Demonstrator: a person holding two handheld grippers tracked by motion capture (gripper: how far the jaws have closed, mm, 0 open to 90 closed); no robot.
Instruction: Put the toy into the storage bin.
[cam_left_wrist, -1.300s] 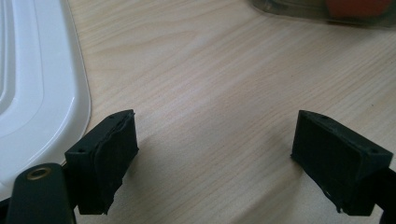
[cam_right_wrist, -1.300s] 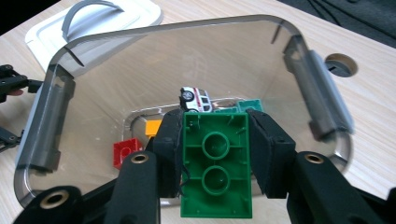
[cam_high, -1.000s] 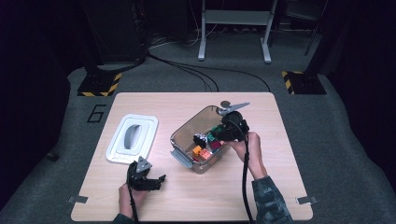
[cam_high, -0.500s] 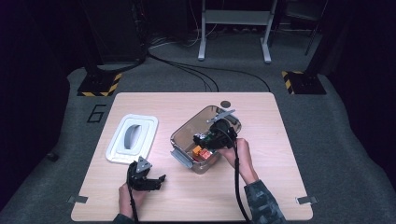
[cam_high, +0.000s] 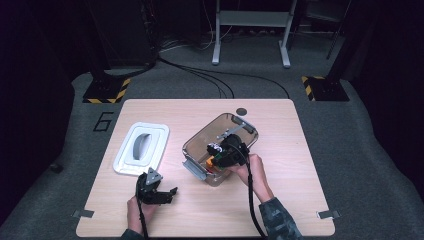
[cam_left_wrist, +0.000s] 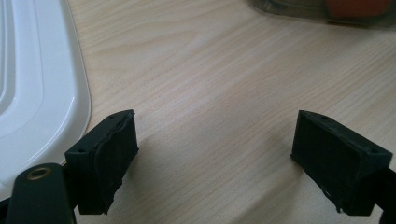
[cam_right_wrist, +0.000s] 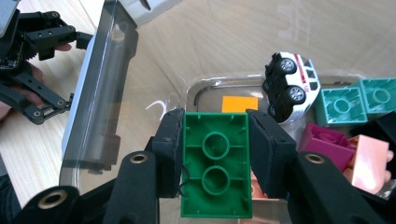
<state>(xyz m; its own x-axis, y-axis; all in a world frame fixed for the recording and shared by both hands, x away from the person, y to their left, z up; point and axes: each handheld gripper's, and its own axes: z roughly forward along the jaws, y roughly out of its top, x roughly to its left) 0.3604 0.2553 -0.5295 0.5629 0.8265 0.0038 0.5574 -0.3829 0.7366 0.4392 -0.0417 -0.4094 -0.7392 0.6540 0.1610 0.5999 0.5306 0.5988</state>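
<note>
My right gripper (cam_right_wrist: 215, 135) is shut on a green two-stud brick (cam_right_wrist: 215, 163), studs' underside facing the camera, held low inside a clear plastic container (cam_right_wrist: 100, 102). On the container's floor lie a white toy car (cam_right_wrist: 289, 86), an orange tile (cam_right_wrist: 239, 103), teal bricks (cam_right_wrist: 355, 102), a magenta brick (cam_right_wrist: 322, 142) and a pink brick (cam_right_wrist: 369, 161). In the high view the right gripper (cam_high: 216, 156) is over the near-left end of the container (cam_high: 192, 145). My left gripper (cam_left_wrist: 215, 154) stands open above bare wood, nothing between its pads, at the table's front left (cam_high: 169, 192).
A white container lid (cam_high: 125, 160) lies flat on the table's left side, its edge just beside the left gripper's jaw (cam_left_wrist: 37, 93). A small dark disc (cam_high: 242, 111) sits near the table's far edge. The wooden tabletop (cam_high: 300, 190) stretches bare to the right.
The right hand has sunk and shifted toward the near-left end of the container. The left hand has stayed where it was.
</note>
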